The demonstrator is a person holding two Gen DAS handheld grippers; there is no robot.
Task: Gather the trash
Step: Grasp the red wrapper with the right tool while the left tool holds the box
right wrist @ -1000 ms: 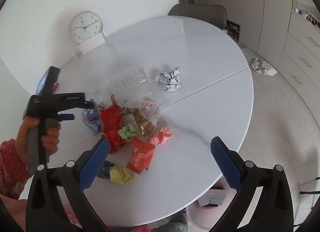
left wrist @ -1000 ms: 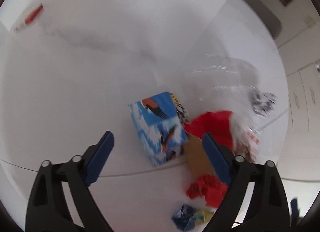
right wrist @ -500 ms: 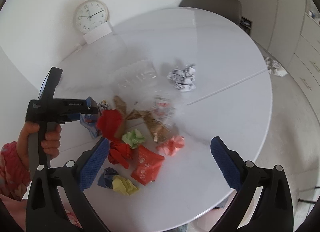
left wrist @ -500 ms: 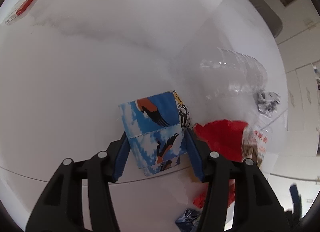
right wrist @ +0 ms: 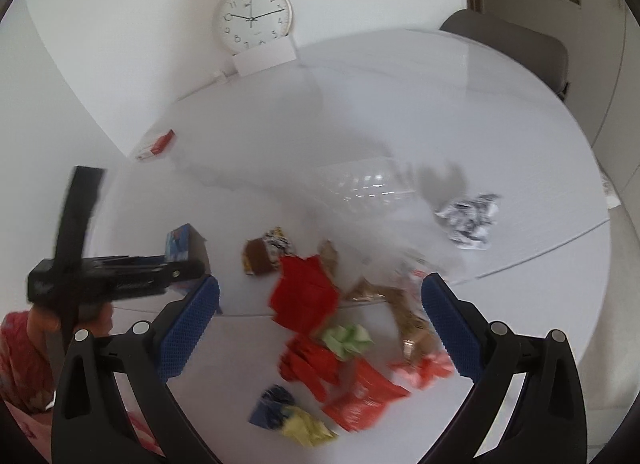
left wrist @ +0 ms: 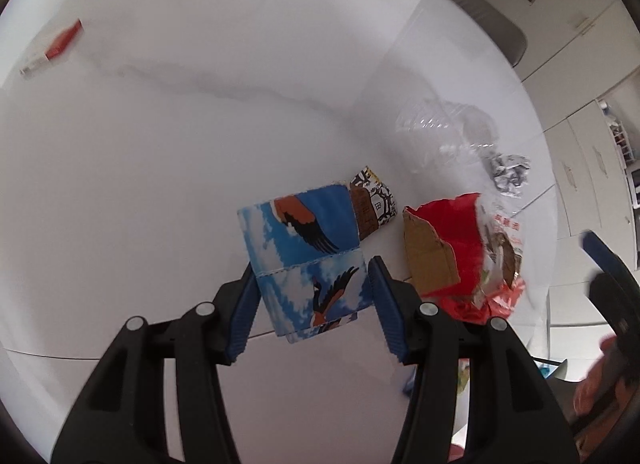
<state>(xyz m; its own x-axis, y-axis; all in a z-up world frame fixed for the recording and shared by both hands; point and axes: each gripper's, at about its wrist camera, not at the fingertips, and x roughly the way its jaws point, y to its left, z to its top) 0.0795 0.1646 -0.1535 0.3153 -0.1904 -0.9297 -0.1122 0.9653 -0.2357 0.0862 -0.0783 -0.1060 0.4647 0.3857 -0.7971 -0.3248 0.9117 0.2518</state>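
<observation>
One clock, one blue carton, two grippers.

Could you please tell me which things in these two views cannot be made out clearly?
- Blue bird-print box: its lower part is hidden between the left tool's pads, left wrist view.
- Loose wrappers such as the red packet: motion-blurred, print unreadable, right wrist view.
- Right tool: blurred, cut off at the left wrist view's edge.

Home dining rm: round white table, wall clock, grey chair, cabinets.
</observation>
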